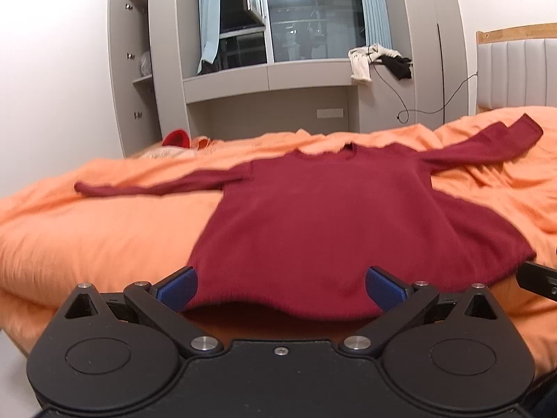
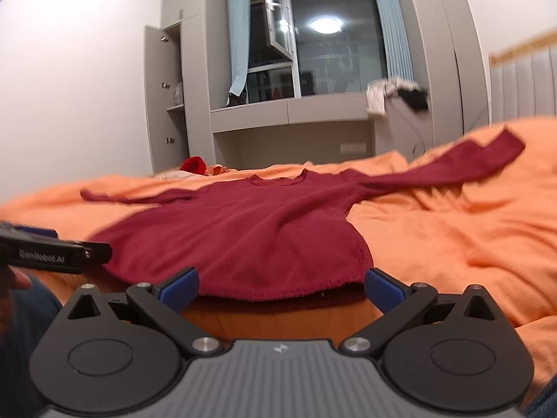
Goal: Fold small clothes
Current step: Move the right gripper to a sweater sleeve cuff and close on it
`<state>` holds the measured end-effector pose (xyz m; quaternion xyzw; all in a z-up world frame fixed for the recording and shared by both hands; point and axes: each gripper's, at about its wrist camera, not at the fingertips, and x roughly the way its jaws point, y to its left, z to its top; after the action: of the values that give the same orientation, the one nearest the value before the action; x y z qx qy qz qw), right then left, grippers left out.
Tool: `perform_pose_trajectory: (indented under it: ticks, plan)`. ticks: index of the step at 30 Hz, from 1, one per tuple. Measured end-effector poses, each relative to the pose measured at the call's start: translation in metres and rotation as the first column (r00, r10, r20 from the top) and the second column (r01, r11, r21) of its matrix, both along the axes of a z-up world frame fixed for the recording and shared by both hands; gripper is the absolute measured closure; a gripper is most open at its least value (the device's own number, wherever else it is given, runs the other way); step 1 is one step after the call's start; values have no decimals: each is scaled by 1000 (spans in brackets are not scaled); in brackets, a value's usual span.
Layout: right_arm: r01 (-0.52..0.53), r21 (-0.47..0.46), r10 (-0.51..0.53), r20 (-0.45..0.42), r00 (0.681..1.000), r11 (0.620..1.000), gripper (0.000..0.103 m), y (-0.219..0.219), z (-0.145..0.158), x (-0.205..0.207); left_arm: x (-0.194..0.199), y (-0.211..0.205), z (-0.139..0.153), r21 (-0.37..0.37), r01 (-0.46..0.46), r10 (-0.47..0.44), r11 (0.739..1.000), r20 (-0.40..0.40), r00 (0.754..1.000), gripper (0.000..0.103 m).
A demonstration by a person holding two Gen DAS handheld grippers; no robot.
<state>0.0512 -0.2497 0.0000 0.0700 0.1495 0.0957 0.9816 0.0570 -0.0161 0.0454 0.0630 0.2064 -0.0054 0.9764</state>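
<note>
An orange bed cover (image 1: 87, 240) carries a dark red sweater (image 1: 330, 216) spread flat with both sleeves out. The left gripper (image 1: 281, 287) and right gripper (image 2: 281, 287) sit at its hem, blue fingers (image 2: 179, 289) spread wide, grasping nothing.

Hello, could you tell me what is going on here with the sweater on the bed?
A person holds a two-finger tool in each hand at the near hem of a dark red sweater spread flat on an orange bedspread, sleeves out to both sides. The left tool and the right tool are both open, the hem lying between their blue pads, neither closed on it. No fold has been made yet.
</note>
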Motion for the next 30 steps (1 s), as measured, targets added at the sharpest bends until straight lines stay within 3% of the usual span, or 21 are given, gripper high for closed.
perform_pose_trajectory:
  ticks: [6, 12, 20, 26, 30]
  plan:
    - [-41, 147, 49, -52, 997, 988, 0, -44, 26, 40, 34, -14, 29, 19, 10, -10, 1000, 16, 1000, 0]
    - [50, 172, -45, -30, 999, 984, 0, -94, 51, 91, 88, -29, 43, 11, 13, -12, 1000, -7, 1000, 0]
    - [219, 156, -223, 7, 975, 963, 0, -151, 65, 159, 165, -50, 46, -3, 10, -10, 1000, -31, 999, 0]
    - [250, 155, -251, -14, 968, 956, 0, -178, 57, 208, 221, -53, 33, -40, 12, -15, 999, -76, 997, 0]
    - [298, 87, -295, -47, 954, 951, 0, -194, 47, 231, 239, -45, 16, -96, 28, -36, 995, -86, 996, 0]
